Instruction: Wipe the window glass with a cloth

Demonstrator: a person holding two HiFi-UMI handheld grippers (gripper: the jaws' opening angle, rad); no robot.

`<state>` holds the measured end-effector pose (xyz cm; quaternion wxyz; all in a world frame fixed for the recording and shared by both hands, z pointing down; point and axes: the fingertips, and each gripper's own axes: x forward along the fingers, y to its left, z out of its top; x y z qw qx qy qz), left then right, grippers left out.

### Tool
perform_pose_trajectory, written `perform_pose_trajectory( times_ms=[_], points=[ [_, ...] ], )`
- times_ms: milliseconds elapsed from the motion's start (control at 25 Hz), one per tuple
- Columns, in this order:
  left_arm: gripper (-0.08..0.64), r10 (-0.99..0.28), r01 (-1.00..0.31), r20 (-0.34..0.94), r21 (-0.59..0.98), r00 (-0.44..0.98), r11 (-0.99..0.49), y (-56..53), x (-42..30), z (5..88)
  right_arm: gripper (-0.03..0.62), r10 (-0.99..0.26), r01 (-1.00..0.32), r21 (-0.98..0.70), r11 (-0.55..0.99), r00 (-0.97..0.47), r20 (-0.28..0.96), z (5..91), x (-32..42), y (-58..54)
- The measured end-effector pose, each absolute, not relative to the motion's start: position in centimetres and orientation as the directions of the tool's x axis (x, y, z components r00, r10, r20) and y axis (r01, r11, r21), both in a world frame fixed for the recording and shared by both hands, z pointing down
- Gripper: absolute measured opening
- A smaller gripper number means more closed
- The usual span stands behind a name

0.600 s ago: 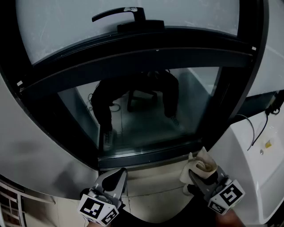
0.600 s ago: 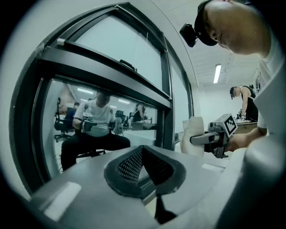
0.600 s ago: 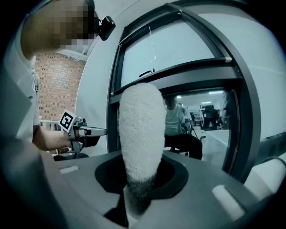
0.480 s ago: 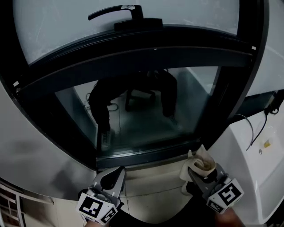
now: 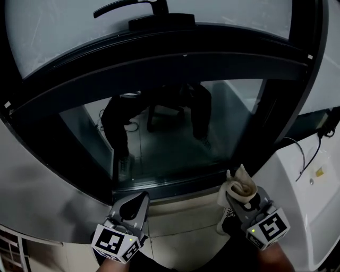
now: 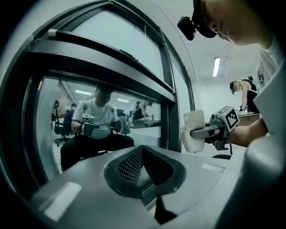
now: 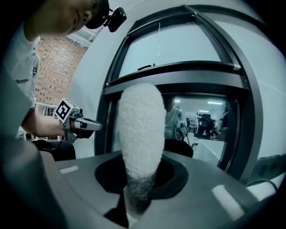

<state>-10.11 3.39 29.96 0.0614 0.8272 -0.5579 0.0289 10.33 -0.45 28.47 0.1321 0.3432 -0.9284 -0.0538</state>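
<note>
Holding a wad of pale cloth (image 5: 240,186) at the lower right of the head view, the right gripper (image 5: 237,201) has its fingers closed tight on the lower end. The rest of the wad stands up above them like a soft knob. In the right gripper view it rises through the middle of the frame, with the window behind it.

The left gripper (image 5: 139,202) sits at the lower left. Its fingers are drawn together with nothing between them.

The glass (image 5: 175,143) to be wiped is the lower pane, filling the centre of the head view. It is boxed in by the dark frame (image 5: 159,58), and the handle (image 5: 133,6) is up at the top edge. From where I look the cloth is near the pane's bottom right corner but not on it. I would say the wiping stroke has not begun.

To do it well, the free end of the cloth should meet the glass first, with the gripper tilted so the hard fingers ride behind the wad and never touch the pane. Light, even pressure looks right, since the wad is gripped only at one end and a hard shove could drag it loose. I would start in an upper corner and work across in overlapping passes down to the sill. The empty left gripper is best kept off the glass.
</note>
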Motion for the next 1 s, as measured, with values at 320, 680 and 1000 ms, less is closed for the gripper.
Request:
perform_pose_trajectory(
  times_ms=[320,680,1000],
  points=[
    [0.015,-0.9,-0.907,0.111,0.052,0.421,-0.418,0.2,-8.9,30.3,0.086,-0.666,-0.627,0.226,0.745,-0.719,0.198,28.1,9.8,-3.7],
    [0.015,-0.872,-0.878,0.103,0.05,0.479,-0.477,-3.9,-7.6,30.4,0.086,-0.688,-0.605,0.34,0.72,-0.689,0.229,28.6,10.0,-7.2],
    [0.015,-0.838,-0.843,0.091,0.059,0.538,-0.535,-6.9,-6.0,30.2,0.086,-0.735,-0.544,0.53,0.651,-0.625,0.262,27.9,10.5,-10.8]
  ],
)
